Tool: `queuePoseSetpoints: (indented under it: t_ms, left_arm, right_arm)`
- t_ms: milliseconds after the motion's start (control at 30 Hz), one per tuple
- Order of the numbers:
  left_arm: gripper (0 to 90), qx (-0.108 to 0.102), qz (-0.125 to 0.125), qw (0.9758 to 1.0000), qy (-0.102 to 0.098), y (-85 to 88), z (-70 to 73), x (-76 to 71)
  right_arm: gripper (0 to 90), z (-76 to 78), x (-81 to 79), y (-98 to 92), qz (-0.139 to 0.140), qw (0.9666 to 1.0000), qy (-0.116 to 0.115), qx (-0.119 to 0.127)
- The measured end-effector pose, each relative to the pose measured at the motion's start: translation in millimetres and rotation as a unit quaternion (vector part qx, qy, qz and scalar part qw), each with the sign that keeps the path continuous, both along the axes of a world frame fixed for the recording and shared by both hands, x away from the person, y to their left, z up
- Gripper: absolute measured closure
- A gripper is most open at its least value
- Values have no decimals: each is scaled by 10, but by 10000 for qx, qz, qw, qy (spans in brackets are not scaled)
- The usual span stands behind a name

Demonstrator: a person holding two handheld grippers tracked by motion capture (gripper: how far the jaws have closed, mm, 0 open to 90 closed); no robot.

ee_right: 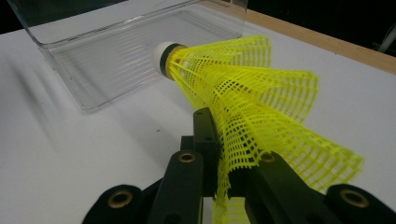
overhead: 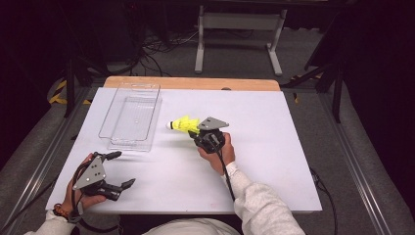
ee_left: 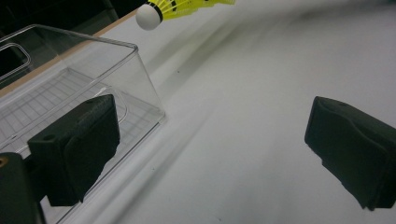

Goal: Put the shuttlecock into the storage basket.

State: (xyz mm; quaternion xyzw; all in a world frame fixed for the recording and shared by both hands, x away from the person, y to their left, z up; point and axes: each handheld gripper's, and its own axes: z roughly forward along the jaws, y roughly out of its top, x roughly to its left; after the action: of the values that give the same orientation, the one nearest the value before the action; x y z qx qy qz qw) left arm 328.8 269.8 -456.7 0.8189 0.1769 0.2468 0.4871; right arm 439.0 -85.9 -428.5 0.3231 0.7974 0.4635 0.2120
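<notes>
A yellow plastic shuttlecock [overhead: 183, 125] with a white cork tip is held above the white table, its tip pointing left toward a clear plastic box [overhead: 131, 115]. My right gripper [overhead: 197, 133] is shut on the shuttlecock's mesh skirt [ee_right: 243, 116], which is pinched flat between the jaws. In the left gripper view the shuttlecock's tip [ee_left: 149, 17] hangs at the top, beyond the box [ee_left: 70, 93]. My left gripper [overhead: 121, 169] rests near the table's front left corner with its jaws wide apart and nothing between them.
The clear box [ee_right: 130, 42] stands open-topped at the table's back left. A wooden strip [overhead: 191, 83] runs along the far edge of the white tabletop [overhead: 264, 147]. Beyond it stand a metal frame [overhead: 240, 29] and cables on the floor.
</notes>
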Motion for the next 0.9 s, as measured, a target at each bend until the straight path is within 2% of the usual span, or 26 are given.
queuePoseSetpoints:
  t_ms: [100,233,400,900]
  left_arm:
    - [43,24,-3,10000,-6,-1,-2,1]
    - [42,-63,2,10000,30,-1,5,11]
    - [42,-15,-4,10000,18,-18,3,0]
    - [42,-1,11,10000,5,-13,0,-6]
  right_arm:
    - [874,20,-10,-24,8,10000,-41,16]
    - [874,50,-24,-54,-10,9999,-93,74]
    - [874,85,-41,-70,10,9999,-156,71]
    - [876,168,-44,5,116,9994,-297,116]
